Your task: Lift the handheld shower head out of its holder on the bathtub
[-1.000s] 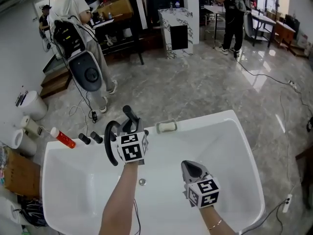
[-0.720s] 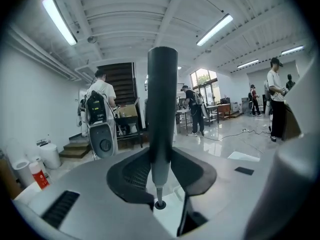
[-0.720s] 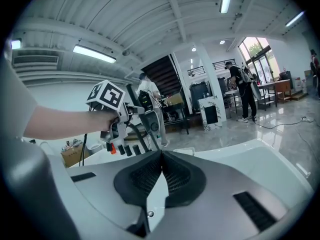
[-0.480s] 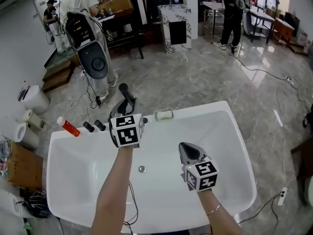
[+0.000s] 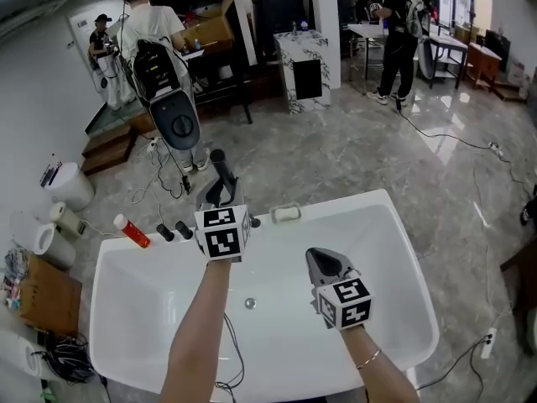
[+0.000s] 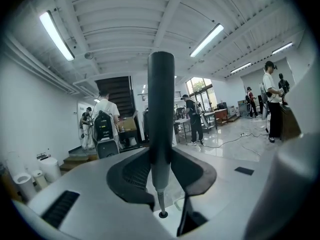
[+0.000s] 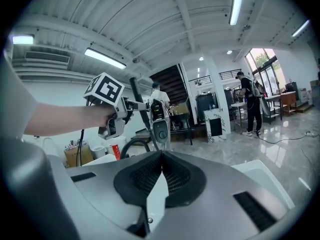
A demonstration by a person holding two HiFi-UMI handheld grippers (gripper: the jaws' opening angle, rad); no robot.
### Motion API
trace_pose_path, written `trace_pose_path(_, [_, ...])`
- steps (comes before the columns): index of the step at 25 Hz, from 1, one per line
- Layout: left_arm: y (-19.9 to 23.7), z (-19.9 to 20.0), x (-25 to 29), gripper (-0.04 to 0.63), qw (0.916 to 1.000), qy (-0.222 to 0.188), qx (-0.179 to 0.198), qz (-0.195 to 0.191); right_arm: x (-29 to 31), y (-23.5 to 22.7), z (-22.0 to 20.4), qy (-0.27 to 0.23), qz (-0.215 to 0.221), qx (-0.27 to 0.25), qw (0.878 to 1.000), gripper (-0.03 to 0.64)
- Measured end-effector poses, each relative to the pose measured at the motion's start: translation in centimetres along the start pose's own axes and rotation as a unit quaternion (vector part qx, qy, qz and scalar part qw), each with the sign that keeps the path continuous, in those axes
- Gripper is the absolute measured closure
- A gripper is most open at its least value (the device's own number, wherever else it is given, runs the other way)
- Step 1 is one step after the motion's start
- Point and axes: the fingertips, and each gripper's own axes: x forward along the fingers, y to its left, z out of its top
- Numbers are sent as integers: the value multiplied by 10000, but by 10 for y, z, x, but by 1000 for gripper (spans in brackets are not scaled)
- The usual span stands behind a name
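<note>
Holding nothing, the right gripper (image 5: 324, 264) is hanging over the near part of the white bathtub (image 5: 143, 309). Its two jaws are pressing together at the tips, with nothing between them. One small drain (image 5: 249, 303) is sitting in the tub floor, to its left.

A bit farther, on the left, the left gripper (image 5: 220, 198) is pinching the dark handle of the shower head (image 5: 220, 168). The handle is standing up between the jaws, above the tub's far rim and not touching it. In the right gripper view a dark loop (image 7: 127, 145) is hanging under it; it may be the hose, but I cannot tell.

I think the lifting step is almost done, because the shower head is looking free of the rim. I cannot tell which part is the holder. The next move is calling for a tight pinch and a slow, straight pull, so the handle is not slipping or catching.

Counting now:
- Two grippers and one shower head are showing.
- On the far rim, left of the left gripper, two black knobs (image 5: 174, 230) and one red bottle (image 5: 132, 231) are sitting.
- One small pale thing (image 5: 285, 214) is sitting on the rim, right of that gripper.
- Farther left, two paper rolls (image 5: 35, 235) are lying on the floor.
- Far away, three people (image 5: 151, 23) are standing about.
</note>
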Motion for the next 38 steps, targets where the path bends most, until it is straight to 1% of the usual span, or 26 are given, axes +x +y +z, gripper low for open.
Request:
trace_pose_path(7, [2, 32, -39, 454, 9997, -215, 47, -59, -23, 20, 28, -143, 22, -157, 9998, 611])
trace_pose_path(11, [5, 45, -62, 454, 9993, -356, 20, -79, -36, 35, 33, -182, 36, -194, 9996, 611])
trace_pose_path(19, [0, 73, -92, 454, 9982, -589, -35, -124, -57, 54, 45, -175, 124, -342, 9992, 611])
trace_pose_path(30, [3, 76, -121, 454, 9975, -686, -6, -184, -75, 78, 52, -273, -6, -596, 9978, 612])
trace_pose_path(38, [5, 74, -123, 454, 9975, -685, -11, -172, -80, 75, 48, -243, -105, -607, 9978, 612])
